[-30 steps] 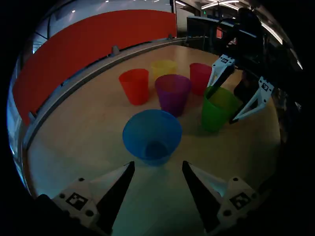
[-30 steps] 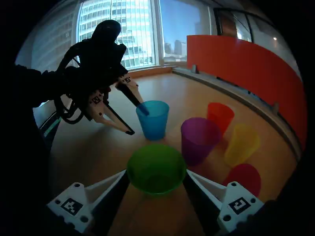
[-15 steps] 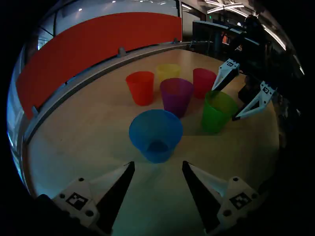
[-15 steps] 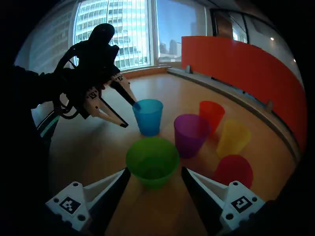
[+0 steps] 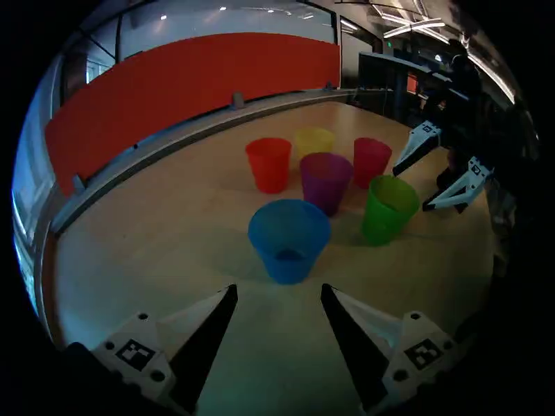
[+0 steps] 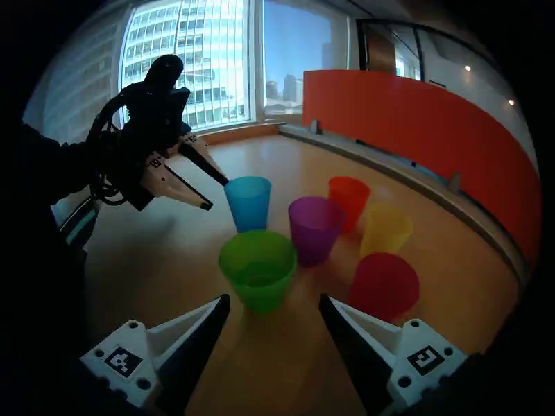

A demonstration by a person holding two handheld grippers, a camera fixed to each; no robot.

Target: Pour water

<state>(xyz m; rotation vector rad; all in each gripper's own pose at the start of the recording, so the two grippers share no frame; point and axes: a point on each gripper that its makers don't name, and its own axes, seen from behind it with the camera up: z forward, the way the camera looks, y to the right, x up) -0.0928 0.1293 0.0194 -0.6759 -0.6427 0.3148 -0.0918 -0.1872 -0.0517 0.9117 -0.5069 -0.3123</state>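
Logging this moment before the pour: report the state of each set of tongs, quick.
Left tongs: open, empty, blue cup just ahead.
Right tongs: open, empty, green cup just ahead.

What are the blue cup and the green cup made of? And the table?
The blue cup and green cup look like thin see-through plastic: light glows through their walls. The table looks like smooth pale wood or laminate, faintly shiny.

Translucent plastic cups (image 5: 288, 239), smooth wooden table (image 5: 159, 229)
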